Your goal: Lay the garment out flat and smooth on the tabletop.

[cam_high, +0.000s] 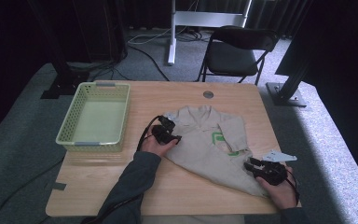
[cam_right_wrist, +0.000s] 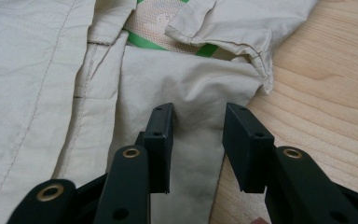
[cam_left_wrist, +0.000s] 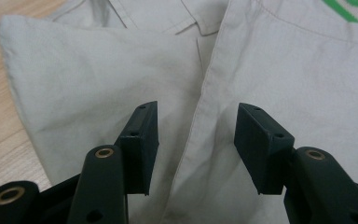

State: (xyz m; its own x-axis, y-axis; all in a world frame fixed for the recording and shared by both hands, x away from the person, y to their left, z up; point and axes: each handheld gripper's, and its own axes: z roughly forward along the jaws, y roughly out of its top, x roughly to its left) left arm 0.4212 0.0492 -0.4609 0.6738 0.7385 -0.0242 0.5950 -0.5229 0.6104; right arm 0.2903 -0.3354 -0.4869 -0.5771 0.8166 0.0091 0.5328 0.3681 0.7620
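Looks like a recording lab or studio: dark curtains all round, grey carpet, black rig posts [cam_high: 294, 70] at 1 and 10 o'clock, loose cables [cam_high: 151, 56] and a folding chair [cam_high: 235, 51] at 12 beyond a wooden table [cam_high: 177, 186].

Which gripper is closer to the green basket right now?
Left. The left gripper sits over the shirt just right of the basket; the right gripper is at the shirt's far lower corner, near the table's right edge.
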